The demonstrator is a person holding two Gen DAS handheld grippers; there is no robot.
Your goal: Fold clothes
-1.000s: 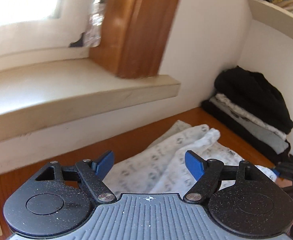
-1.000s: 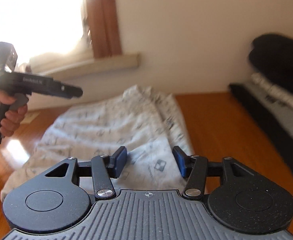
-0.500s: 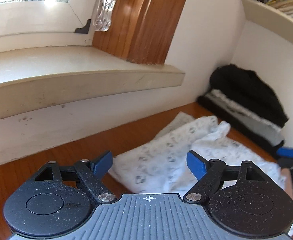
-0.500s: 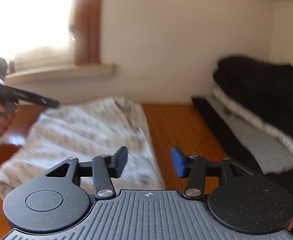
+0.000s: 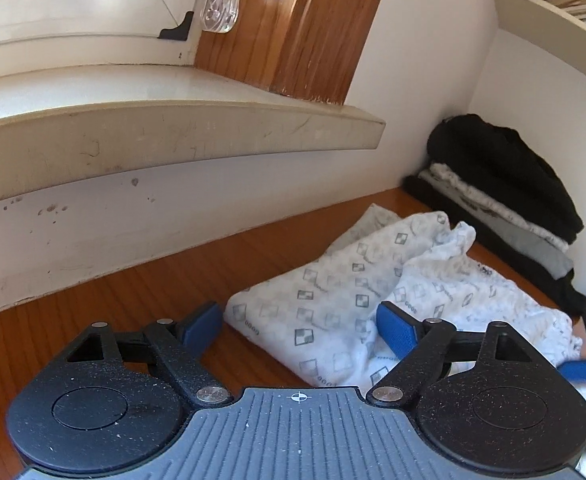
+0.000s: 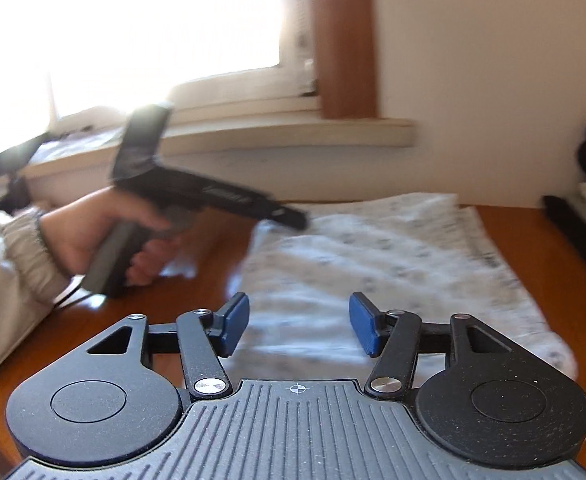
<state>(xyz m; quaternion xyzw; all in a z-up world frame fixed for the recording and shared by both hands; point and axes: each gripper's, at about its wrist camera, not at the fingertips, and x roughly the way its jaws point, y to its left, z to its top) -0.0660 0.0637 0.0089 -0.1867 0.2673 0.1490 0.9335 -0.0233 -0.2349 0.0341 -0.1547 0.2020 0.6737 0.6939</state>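
Two pairs of tongs hang over the table, both empty. The left gripper [image 5: 299,326] stands wide, its jaws opening a little more, pads either side of the near corner of the white printed garment [image 5: 333,304] without pressing it. The right gripper [image 6: 299,326] is about half open and widening above the cloth's near edge. The garment lies rumpled along the table [image 5: 141,292] by the wall, beside a stack of folded clothes [image 5: 505,200]. It looks light, soft and floppy; corners or hems seem the best hold.
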